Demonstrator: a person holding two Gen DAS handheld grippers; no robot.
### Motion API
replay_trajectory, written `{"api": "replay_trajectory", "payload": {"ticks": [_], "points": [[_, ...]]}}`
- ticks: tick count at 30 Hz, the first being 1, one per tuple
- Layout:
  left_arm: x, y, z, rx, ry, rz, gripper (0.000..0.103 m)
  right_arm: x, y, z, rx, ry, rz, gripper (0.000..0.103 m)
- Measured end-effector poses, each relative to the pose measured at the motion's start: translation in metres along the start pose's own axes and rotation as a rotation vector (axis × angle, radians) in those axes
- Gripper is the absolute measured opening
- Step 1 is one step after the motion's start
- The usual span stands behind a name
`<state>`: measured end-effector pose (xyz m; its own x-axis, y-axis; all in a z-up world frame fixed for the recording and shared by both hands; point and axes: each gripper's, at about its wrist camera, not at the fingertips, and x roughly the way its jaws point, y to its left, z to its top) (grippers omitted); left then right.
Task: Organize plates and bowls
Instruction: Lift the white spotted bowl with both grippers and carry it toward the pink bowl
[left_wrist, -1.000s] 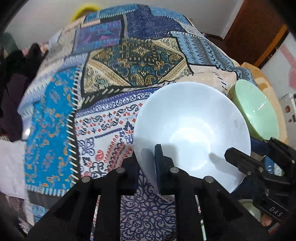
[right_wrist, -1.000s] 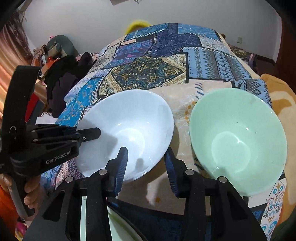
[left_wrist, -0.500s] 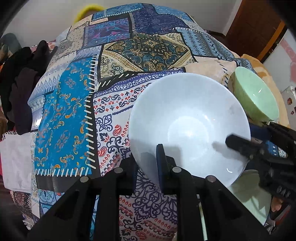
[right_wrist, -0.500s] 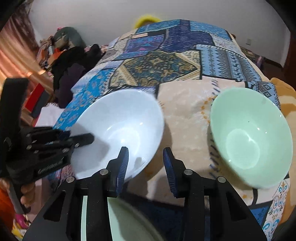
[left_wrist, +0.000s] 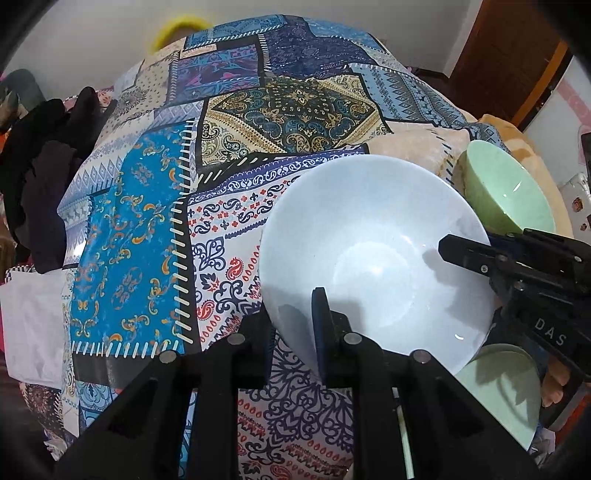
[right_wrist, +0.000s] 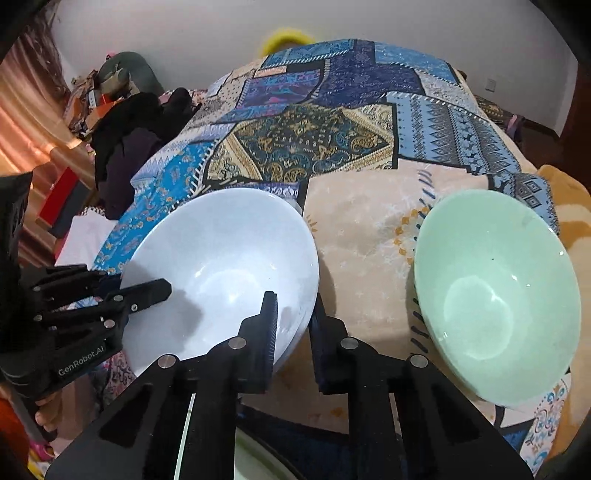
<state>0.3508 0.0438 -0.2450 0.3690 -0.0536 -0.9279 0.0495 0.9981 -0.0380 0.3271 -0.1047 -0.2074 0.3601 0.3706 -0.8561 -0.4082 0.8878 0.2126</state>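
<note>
Patchwork bedspread (left_wrist: 155, 229), white bowl (left_wrist: 373, 258) tilted, mouth facing cameras

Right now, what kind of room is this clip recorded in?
Most likely a bedroom. The bowls sit on a bed under a patchwork quilt, dark clothes are heaped at its side, and a wooden door stands beyond it. No kitchen fittings show.

A pale green plate (right_wrist: 258, 461) is cut off by the bottom edge of the right wrist view and mostly hidden behind the right gripper (right_wrist: 291, 325). In the left wrist view, the white bowl (left_wrist: 373, 258) hides the left gripper's (left_wrist: 291, 325) outer finger. A yellow object (left_wrist: 181, 31) at the bed's far end is blurred.
</note>
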Motion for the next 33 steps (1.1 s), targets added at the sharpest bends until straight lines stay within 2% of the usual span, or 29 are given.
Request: {"api": "replay_trajectory", "payload": {"ticks": [7, 15, 25, 33], "points": [[-0.025, -0.003, -0.004, -0.024, -0.041, -0.023, 0.018, -0.035, 0.01, 0.0, -0.007, -0.069, -0.005, 0.015], [-0.08, -0.005, -0.019, -0.035, -0.122, -0.015, 0.018, -0.078, 0.035, -0.006, -0.037, -0.141, 0.015, 0.015], [-0.144, 0.0, -0.057, -0.057, -0.203, 0.01, 0.018, -0.111, 0.067, -0.022, -0.07, -0.191, 0.064, 0.016], [-0.183, 0.012, -0.094, -0.1, -0.246, 0.033, 0.018, -0.121, 0.093, -0.039, -0.102, -0.2, 0.111, 0.016]]}}
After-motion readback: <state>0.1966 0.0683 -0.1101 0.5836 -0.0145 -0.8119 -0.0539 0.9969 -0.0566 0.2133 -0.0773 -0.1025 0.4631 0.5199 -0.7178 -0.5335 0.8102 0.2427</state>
